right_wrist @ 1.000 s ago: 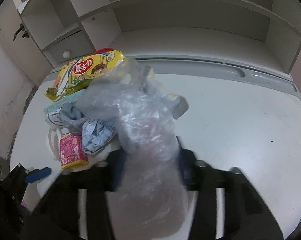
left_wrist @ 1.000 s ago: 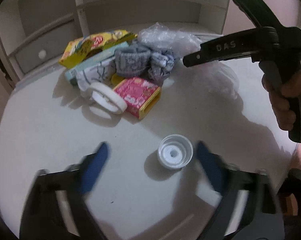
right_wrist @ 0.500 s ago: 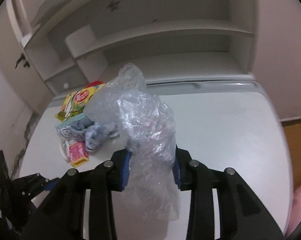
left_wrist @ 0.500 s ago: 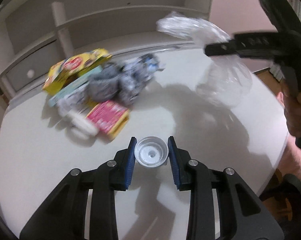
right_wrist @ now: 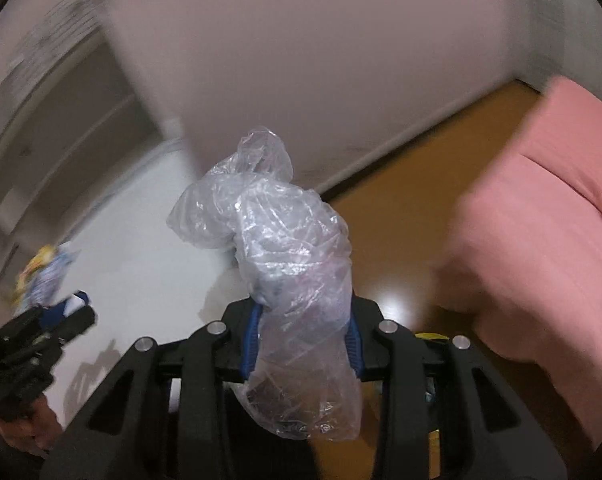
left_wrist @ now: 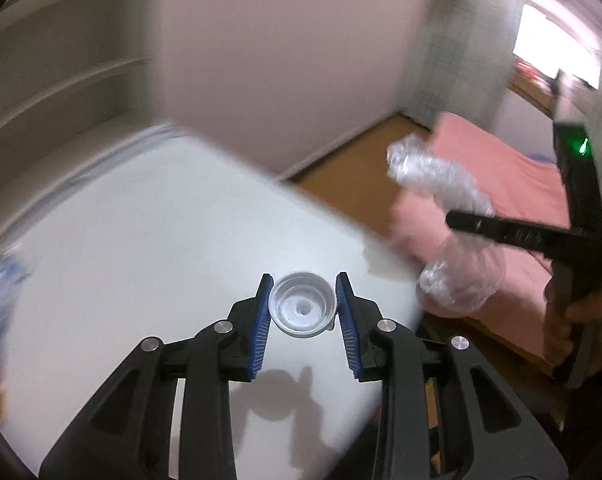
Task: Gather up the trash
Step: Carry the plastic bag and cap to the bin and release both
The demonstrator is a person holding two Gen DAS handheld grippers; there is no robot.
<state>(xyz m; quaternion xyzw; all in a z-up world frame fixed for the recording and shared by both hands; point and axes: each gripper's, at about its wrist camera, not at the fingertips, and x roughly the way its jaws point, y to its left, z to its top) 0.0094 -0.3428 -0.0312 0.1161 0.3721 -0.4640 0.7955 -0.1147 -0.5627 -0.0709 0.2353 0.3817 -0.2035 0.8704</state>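
2 grips recorded: left gripper (left_wrist: 303, 310) clamped a white cap (left_wrist: 302, 310) above the white table (left_wrist: 141, 240), seen only in the left view; right gripper (right_wrist: 301, 334) pinched a crumpled clear bag (right_wrist: 289, 264), and only its view showed blurred wrappers (right_wrist: 45, 276) at the table's far side.

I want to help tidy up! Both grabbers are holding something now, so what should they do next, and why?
Probably carry both pieces on to wherever the trash goes; no bin shows yet. The left gripper pinches the white cap and the right gripper clamps the crumpled plastic bag, both lifted off the white table.
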